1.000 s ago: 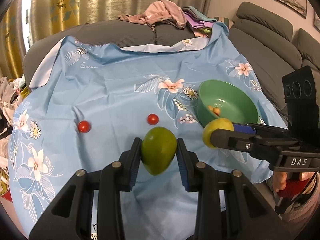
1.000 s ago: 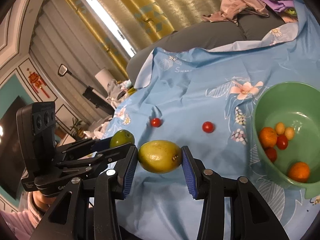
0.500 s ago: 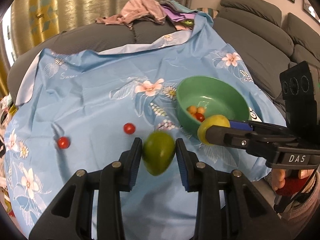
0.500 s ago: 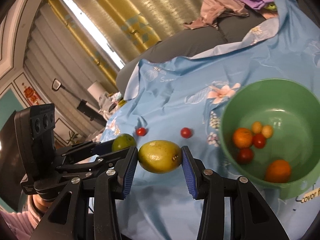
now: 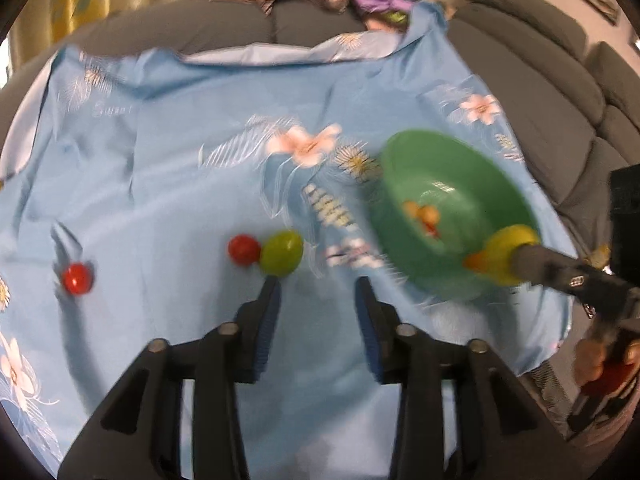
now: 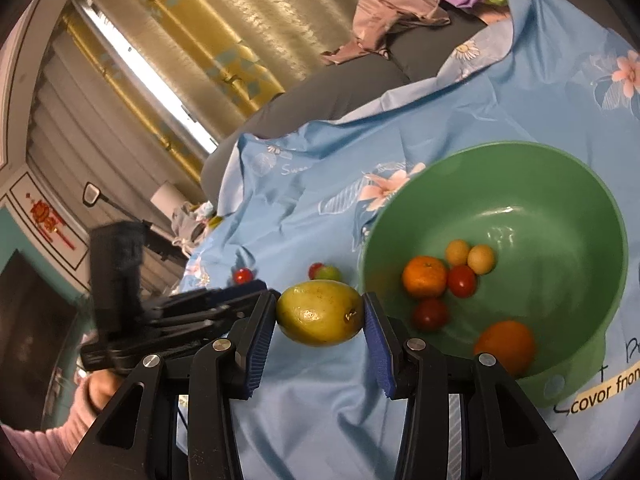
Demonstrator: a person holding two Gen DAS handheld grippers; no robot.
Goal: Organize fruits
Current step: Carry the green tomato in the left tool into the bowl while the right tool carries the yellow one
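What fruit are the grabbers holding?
The right gripper squeezes a yellow-green fruit by its two ends. The left gripper is open and holds nothing.

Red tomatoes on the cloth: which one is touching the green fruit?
The right tomato, pressed against the green fruit just beyond the open left gripper. The other tomato sits alone, far left on the cloth.

A light blue floral cloth (image 5: 168,184) is spread over a grey sofa (image 5: 224,36) as the working surface. On it sit a green bowl (image 6: 560,184), a green fruit (image 5: 281,253) touching a small red tomato (image 5: 243,249), and a second red tomato (image 5: 77,278) well to the left. Crumpled clothes (image 6: 392,16) lie on the sofa behind.
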